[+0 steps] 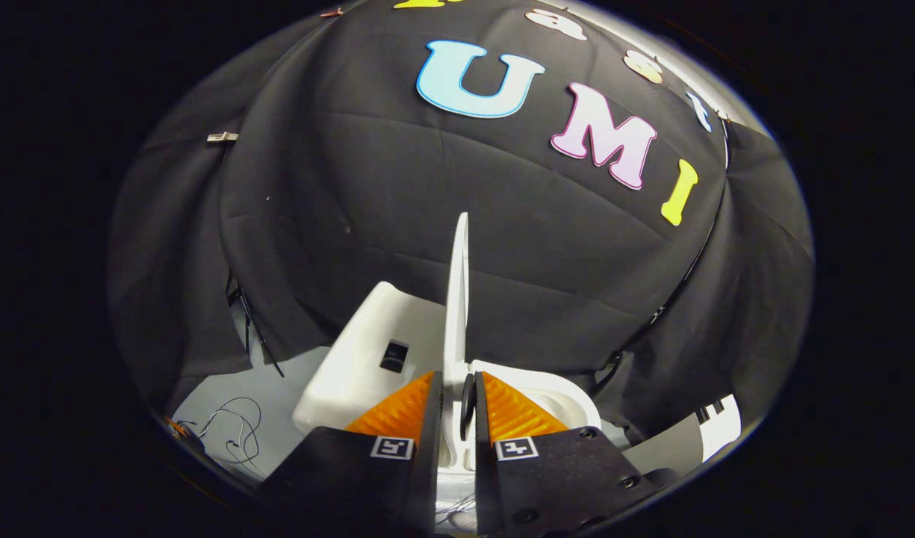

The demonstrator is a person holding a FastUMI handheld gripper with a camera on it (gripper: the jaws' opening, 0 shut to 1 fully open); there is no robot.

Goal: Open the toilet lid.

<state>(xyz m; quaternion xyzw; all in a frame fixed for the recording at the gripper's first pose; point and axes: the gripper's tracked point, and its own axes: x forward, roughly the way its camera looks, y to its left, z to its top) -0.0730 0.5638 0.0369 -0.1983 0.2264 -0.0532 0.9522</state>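
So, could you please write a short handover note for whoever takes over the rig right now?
Gripper: jaws closed on the edge of the toilet lid, one on each face.
Lid: raised, standing about upright, edge-on between the jaws, above the toilet bowl; the tank sits to its left.
Done: lid lifted off the seat.
Left: probably ease it back to rest towards the tank, then release.
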